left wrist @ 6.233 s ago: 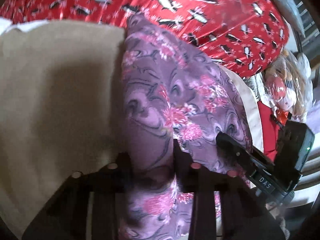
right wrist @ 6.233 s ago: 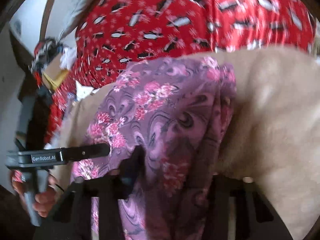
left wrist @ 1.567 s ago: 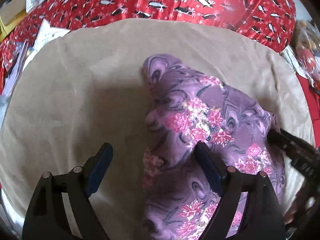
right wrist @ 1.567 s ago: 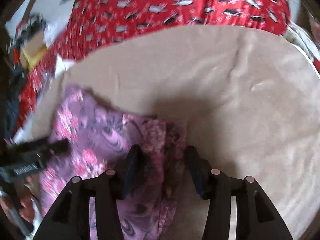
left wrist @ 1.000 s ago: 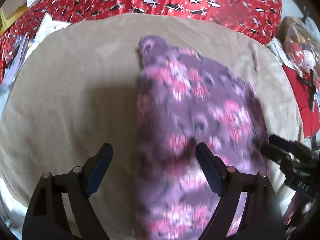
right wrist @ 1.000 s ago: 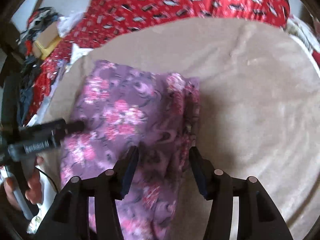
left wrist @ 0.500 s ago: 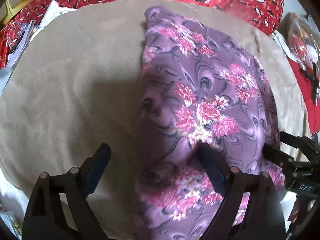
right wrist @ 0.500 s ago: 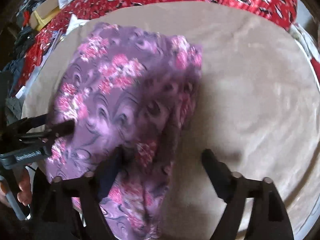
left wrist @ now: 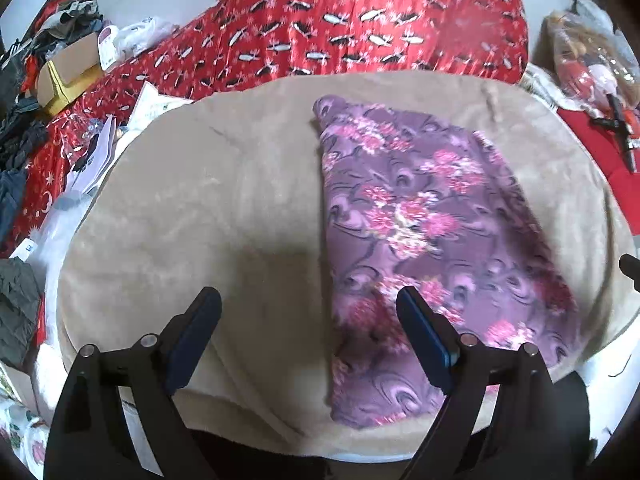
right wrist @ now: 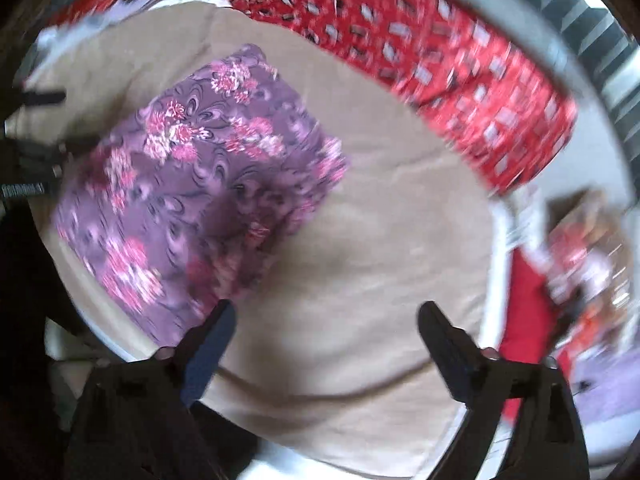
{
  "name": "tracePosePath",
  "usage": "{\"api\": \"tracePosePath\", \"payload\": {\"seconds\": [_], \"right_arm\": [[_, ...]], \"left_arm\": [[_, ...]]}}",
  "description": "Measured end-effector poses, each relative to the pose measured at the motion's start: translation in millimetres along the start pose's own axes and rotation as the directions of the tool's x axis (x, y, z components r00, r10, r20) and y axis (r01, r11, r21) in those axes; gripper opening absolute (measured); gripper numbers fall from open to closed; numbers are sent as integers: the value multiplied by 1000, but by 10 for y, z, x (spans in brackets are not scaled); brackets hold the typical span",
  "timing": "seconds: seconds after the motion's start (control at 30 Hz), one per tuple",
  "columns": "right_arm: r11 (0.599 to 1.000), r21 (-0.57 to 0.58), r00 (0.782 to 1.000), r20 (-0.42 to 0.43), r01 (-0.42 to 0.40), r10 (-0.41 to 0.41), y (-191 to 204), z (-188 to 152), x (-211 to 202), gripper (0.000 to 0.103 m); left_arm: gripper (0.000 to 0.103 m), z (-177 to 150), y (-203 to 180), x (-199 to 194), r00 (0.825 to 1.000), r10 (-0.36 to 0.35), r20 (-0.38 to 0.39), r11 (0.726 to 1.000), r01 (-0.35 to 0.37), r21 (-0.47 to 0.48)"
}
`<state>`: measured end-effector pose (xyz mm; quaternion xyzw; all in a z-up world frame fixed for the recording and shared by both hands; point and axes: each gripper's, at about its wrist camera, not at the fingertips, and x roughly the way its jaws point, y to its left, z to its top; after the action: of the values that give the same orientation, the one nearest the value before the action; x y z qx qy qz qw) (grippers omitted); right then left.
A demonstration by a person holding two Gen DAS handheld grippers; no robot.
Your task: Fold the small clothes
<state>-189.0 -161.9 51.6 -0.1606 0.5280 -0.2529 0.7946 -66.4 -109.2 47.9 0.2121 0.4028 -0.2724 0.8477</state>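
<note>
A purple garment with pink flowers (left wrist: 420, 216) lies folded in a flat oblong on a beige blanket (left wrist: 200, 200). My left gripper (left wrist: 306, 296) hovers open above the garment's left edge, its right finger over the cloth and nothing pressed between the pads. In the blurred right wrist view the garment (right wrist: 200, 176) sits to the left. My right gripper (right wrist: 326, 308) is over bare beige blanket (right wrist: 400, 220), its jaws opening wide with nothing between them. The left gripper's body shows at that view's left edge.
A red patterned cover (left wrist: 360, 32) lies behind the beige blanket. A cardboard box (left wrist: 68, 68), dark clothes and loose papers (left wrist: 100, 148) crowd the left side. A packaged doll (left wrist: 592, 72) lies at the right. The blanket's near edge drops off below both grippers.
The right gripper spread its jaws, let go of the garment's edge and swung away to the right. Both grippers drew back and up. The garment now lies flat.
</note>
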Motion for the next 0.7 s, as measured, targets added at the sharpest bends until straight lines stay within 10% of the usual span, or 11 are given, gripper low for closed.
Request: {"api": "tracePosePath", "payload": {"seconds": [0.7], "right_arm": [[901,388,978,137,-196,154,269,-398,-158,101]], "left_arm": [[90,-425,-7,-234,998,41,39,998,-43,40]]}}
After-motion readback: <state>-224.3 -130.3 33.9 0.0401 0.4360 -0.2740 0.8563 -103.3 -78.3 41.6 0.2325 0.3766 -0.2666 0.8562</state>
